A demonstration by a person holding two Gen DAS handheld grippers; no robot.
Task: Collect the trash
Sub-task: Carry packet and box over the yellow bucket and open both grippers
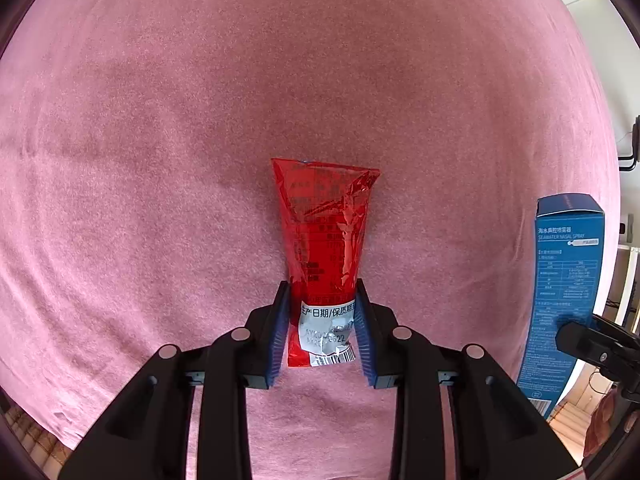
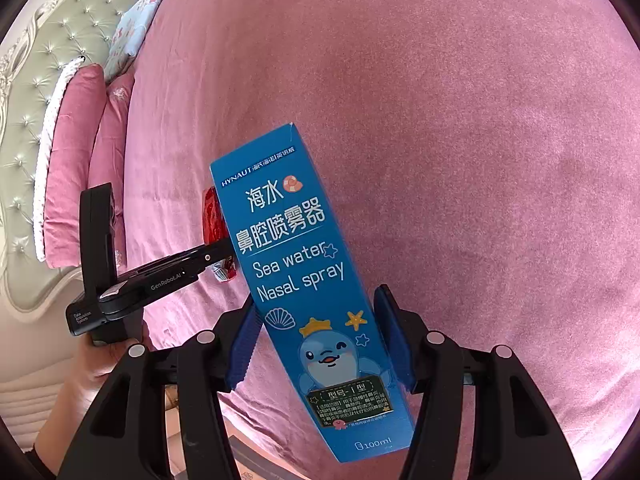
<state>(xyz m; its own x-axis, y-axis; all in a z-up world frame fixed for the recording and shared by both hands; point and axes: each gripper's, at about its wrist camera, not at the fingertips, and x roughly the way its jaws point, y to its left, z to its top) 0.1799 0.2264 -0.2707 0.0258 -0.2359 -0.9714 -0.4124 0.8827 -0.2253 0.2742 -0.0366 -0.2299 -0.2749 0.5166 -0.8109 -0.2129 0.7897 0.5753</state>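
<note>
My left gripper is shut on a red snack wrapper, gripping its lower end with the white date label; the wrapper sticks out forward above the pink bedspread. My right gripper is shut on a tall blue nasal spray box, held tilted to the left above the bed. The box also shows at the right edge of the left wrist view. In the right wrist view the left gripper is at the left, with the red wrapper partly hidden behind the box.
Pink pillows and a light blue patterned pillow lie against a tufted grey-green headboard at the left. The bed's edge and the floor are at lower right of the left wrist view.
</note>
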